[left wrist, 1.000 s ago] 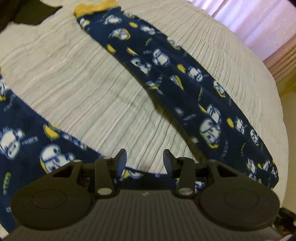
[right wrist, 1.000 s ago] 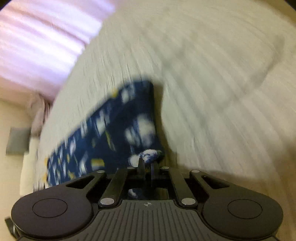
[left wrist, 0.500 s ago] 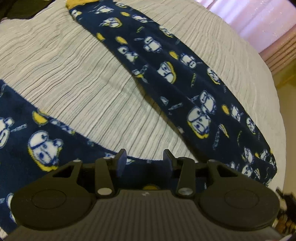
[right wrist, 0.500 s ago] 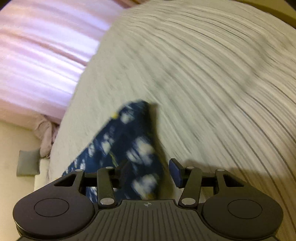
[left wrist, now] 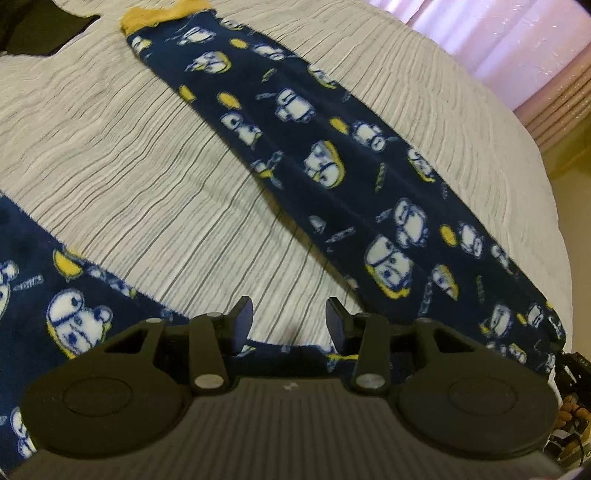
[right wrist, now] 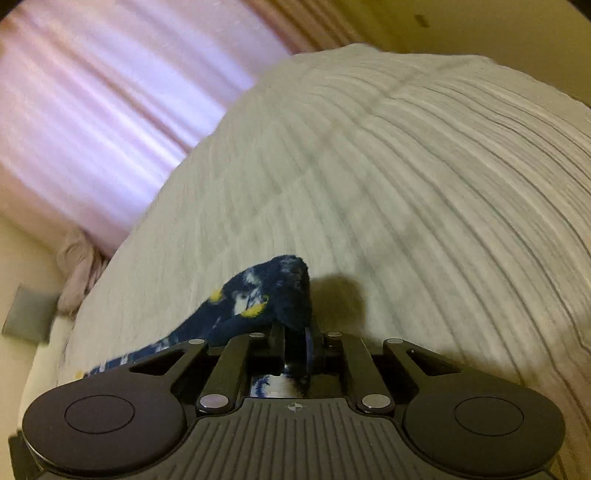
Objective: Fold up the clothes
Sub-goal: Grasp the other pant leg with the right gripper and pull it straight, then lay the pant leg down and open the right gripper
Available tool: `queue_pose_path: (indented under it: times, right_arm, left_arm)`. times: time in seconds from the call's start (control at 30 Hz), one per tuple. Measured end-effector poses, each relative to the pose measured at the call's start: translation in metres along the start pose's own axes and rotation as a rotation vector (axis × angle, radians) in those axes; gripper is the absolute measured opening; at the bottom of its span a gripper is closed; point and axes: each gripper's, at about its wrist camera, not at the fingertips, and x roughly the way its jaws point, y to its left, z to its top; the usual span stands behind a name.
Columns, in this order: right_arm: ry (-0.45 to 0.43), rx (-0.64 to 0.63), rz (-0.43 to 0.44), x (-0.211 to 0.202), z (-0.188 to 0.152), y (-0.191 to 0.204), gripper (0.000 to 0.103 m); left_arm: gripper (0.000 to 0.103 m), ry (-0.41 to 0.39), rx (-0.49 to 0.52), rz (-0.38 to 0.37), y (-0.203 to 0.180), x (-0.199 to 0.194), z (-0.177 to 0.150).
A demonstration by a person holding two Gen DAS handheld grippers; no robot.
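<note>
The pants [left wrist: 332,173] lie spread on the bed [left wrist: 147,177], 1 leg running up to a yellow cuff [left wrist: 162,14], the other leg at the lower left of the left wrist view. The left gripper [left wrist: 290,321] hovers above the crotch, its jaws apart with nothing between them. The right gripper [right wrist: 295,343] is closing, its jaws pinched on a raised fold of the pants near the curtain [right wrist: 92,110] side
</note>
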Motion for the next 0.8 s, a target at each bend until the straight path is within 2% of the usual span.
queue_pose_path:
  times: [0.07,0.13,0.23,0.3,0.33,0.37,0.4,0.47,0.53,0.57,0.6,0.7,0.8]
  right_arm:
    - [0.035,0.042,-0.050,0.016,-0.006,-0.010,0.008]
    - [0.034,0.073,-0.051,0.020,-0.008,-0.013,0.008]
    - [-0.014,0.108,0.036,0.002,-0.001,-0.005,0.008]
    - [0.037,0.030,0.039,-0.005,0.004,0.003,0.010]
    - [0.072,0.018,0.025,-0.004,0.004,0.002,0.017]
    - [0.106,0.009,0.012,-0.002,0.003,0.001,0.036]
    - [0.130,0.011,0.003,-0.001,0.000,-0.002,0.044]
    - [0.145,0.006,0.016,-0.001,-0.005,-0.005,0.044]
    - [0.156,-0.011,0.028,0.001,-0.011,-0.003,0.044]
    - [0.167,-0.026,0.024,0.002,-0.013,0.000,0.033]
    - [0.169,-0.058,0.010,0.001,-0.015,0.004,0.013]
    - [0.114,-0.131,0.000,-0.009,-0.017,0.011,0.009]
    - [0.011,-0.124,0.000,-0.022,-0.008,0.008,0.008]
  left_arm:
    - [0.038,0.010,-0.004,0.005,0.002,0.003,-0.002]
    - [0.038,0.017,-0.002,0.009,0.003,0.005,-0.004]
    - [0.038,0.007,0.011,0.009,0.003,0.001,-0.005]
    - [0.038,0.002,0.011,0.013,0.005,0.000,-0.005]
    - [0.038,0.003,0.006,0.017,0.007,0.001,-0.005]
    - [0.038,0.008,-0.010,0.012,0.008,0.002,-0.006]
    - [0.038,0.014,-0.026,0.006,0.008,0.004,-0.007]
    - [0.038,0.020,-0.049,-0.011,0.008,0.005,-0.009]
    - [0.038,0.016,-0.028,-0.018,0.004,0.004,-0.011]
    - [0.038,0.016,-0.012,-0.015,0.002,0.004,-0.011]
    - [0.038,0.015,0.003,-0.009,0.001,0.004,-0.011]
    - [0.038,0.013,0.000,-0.001,0.002,0.005,-0.012]
    - [0.038,0.001,-0.017,0.003,0.006,0.004,-0.011]
